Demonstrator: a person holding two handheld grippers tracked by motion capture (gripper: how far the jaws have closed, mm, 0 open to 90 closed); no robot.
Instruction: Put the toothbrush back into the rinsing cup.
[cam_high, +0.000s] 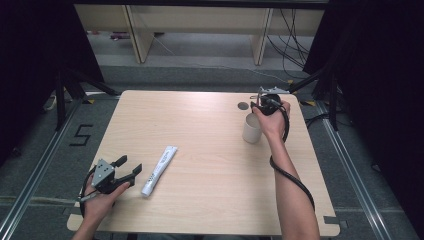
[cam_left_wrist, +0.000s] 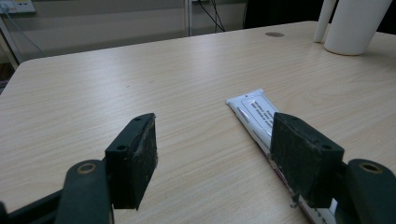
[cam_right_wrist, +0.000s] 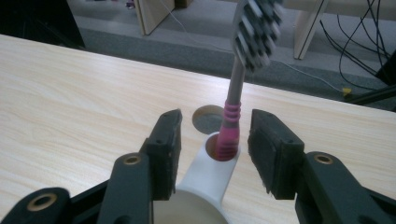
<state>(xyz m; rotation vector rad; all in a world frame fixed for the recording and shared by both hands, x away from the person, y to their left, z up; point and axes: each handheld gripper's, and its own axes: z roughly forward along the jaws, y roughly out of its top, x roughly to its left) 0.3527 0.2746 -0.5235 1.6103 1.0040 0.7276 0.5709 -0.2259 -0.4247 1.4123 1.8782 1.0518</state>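
Observation:
A toothbrush (cam_right_wrist: 232, 126) with a pink and grey handle stands upright, bristles up, in the small side holder of a white cup (cam_right_wrist: 205, 186). My right gripper (cam_right_wrist: 217, 119) is open, one jaw on either side of the handle and neither pad touching it. In the high view that gripper (cam_high: 261, 102) hovers over the cup (cam_high: 251, 131) at the table's far right. Near the front left corner, my left gripper (cam_high: 131, 166) is open and holds nothing. It points at a white toothpaste tube (cam_high: 159, 170) lying flat, and its right pad (cam_left_wrist: 299, 158) sits just over the tube (cam_left_wrist: 259, 114).
The light wooden table (cam_high: 210, 165) has a round cable hole (cam_high: 243, 105) just behind the cup. Beyond the far edge are desk legs (cam_high: 138, 35), loose cables and black stands on the grey floor. The cup (cam_left_wrist: 355, 25) stands far off in the left gripper view.

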